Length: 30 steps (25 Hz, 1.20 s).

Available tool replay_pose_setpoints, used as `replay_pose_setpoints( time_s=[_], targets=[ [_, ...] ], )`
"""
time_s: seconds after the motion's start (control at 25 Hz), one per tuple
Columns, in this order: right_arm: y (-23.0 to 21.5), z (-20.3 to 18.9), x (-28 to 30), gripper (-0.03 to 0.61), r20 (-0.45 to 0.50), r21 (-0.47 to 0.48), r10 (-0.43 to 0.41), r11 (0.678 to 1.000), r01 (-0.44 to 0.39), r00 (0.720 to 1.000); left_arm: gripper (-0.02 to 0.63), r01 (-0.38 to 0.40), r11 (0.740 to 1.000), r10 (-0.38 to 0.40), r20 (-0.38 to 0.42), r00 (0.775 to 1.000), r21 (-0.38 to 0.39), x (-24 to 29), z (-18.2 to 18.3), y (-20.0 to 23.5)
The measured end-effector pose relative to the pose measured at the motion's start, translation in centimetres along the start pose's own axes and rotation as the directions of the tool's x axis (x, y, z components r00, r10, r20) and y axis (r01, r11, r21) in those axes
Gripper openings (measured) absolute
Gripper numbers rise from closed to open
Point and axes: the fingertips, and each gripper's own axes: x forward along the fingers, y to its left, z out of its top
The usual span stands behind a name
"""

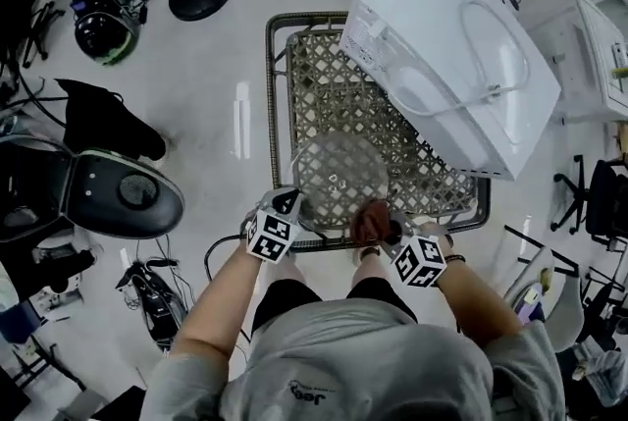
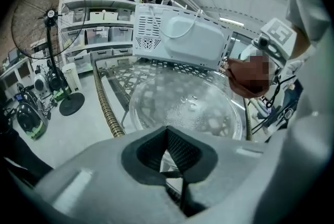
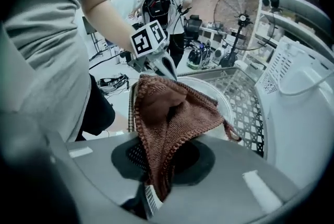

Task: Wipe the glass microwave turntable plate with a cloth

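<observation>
Pins the plate (image 1: 339, 176) flat on the table (image 1: 278, 95) with the left gripper (image 1: 287, 204), jaws seemingly closed on the glass rim at 7 o'clock. Pinches the cloth (image 1: 371, 221) in the right gripper (image 1: 385, 231), jaws pressed tight on a bunched fold, at the rim's 5 o'clock, touching or just over the edge, cannot tell which. Calls next, probably, for a push toward 11 o'clock from the cloth, across the glass, keeping clear of the microwave (image 1: 451, 56) close by at 1 o'clock.
</observation>
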Motion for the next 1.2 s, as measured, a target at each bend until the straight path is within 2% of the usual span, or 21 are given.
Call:
replay_pose_setpoints(
  time_s=[0.12, 0.24, 0.36, 0.48, 0.6, 0.72, 0.92, 1.04, 1.2],
  targets=[
    [-0.6, 0.6, -1.6, 0.066, 0.027, 0.070, -0.051, 0.996, 0.049, 0.998, 0.000, -0.009, 1.000, 0.009, -0.012, 1.000, -0.013, 0.0, 0.0, 0.2],
    [-0.9, 0.8, -3.7, 0.066, 0.044, 0.115, -0.085, 0.990, 0.080, 0.995, 0.000, -0.010, 0.999, 0.008, -0.059, 0.998, -0.046, -0.5, -0.3, -0.5],
    [-2.4, 1.9, -5.9, 0.066, 0.085, 0.169, -0.120, 0.980, 0.105, 0.989, 0.000, -0.013, 0.998, 0.009, -0.063, 0.998, -0.055, -1.9, 1.2, -0.7],
    [-4.3, 3.3, -8.1, 0.066, 0.120, 0.201, -0.162, 0.970, 0.136, 0.979, 0.000, -0.012, 0.997, 0.012, 0.010, 1.000, -0.077, -4.4, 4.7, -0.6],
    [-5.4, 4.5, -9.9, 0.066, 0.159, 0.237, -0.187, 0.960, 0.146, 0.969, 0.000, -0.009, 0.995, 0.022, 0.135, 0.991, -0.100, -8.0, 8.6, -0.4],
    [-6.6, 6.7, -11.5, 0.066, 0.223, 0.277, -0.208, 0.950, 0.142, 0.952, 0.000, -0.012, 0.993, 0.044, 0.276, 0.960, -0.115, -12.6, 12.6, 0.2],
    [-8.8, 9.5, -14.8, 0.066, 0.321, 0.349, -0.259, 0.927, 0.140, 0.911, 0.000, 0.004, 0.989, 0.064, 0.463, 0.884, -0.146, -18.8, 17.7, 0.3],
    [-10.2, 10.9, -16.6, 0.066, 0.370, 0.381, -0.298, 0.912, 0.148, 0.880, 0.000, 0.007, 0.986, 0.080, 0.520, 0.851, -0.165, -21.3, 18.8, 0.4],
    [-11.3, 12.4, -19.3, 0.066, 0.428, 0.417, -0.346, 0.895, 0.157, 0.835, 0.000, 0.033, 0.981, 0.085, 0.570, 0.817, -0.194, -23.4, 19.3, 0.0]
  ],
)
